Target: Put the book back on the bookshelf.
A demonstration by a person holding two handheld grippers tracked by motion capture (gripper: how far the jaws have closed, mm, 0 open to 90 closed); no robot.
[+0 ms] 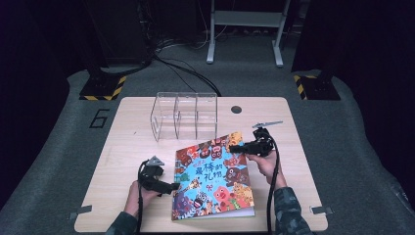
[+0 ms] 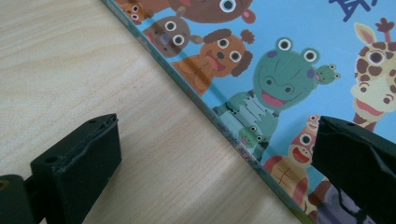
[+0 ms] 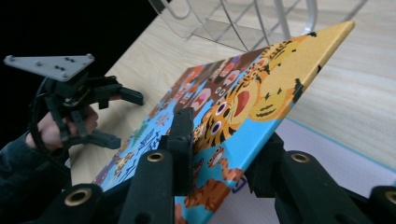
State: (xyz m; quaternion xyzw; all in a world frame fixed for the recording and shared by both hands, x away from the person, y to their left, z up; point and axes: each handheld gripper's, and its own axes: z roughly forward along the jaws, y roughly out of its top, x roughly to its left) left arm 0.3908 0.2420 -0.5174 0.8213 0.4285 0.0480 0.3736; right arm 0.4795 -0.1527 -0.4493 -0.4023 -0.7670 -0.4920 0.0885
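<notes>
Book (image 1: 213, 177) lies flat on the table (image 1: 122, 161) before the clear rack (image 1: 185, 115); its thin stiff cover, lifted at one edge, sits clenched in the right gripper (image 3: 224, 140). Left gripper (image 2: 210, 154) gapes beside the spine, which is probably the firmer hold.

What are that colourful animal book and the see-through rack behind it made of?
The book looks like a hardcover: printed board with a slight sheen, its cover staying stiff and flat where the right gripper lifts it. The rack seems clear acrylic; glass can't be ruled out. It is transparent with bright edges.
</notes>
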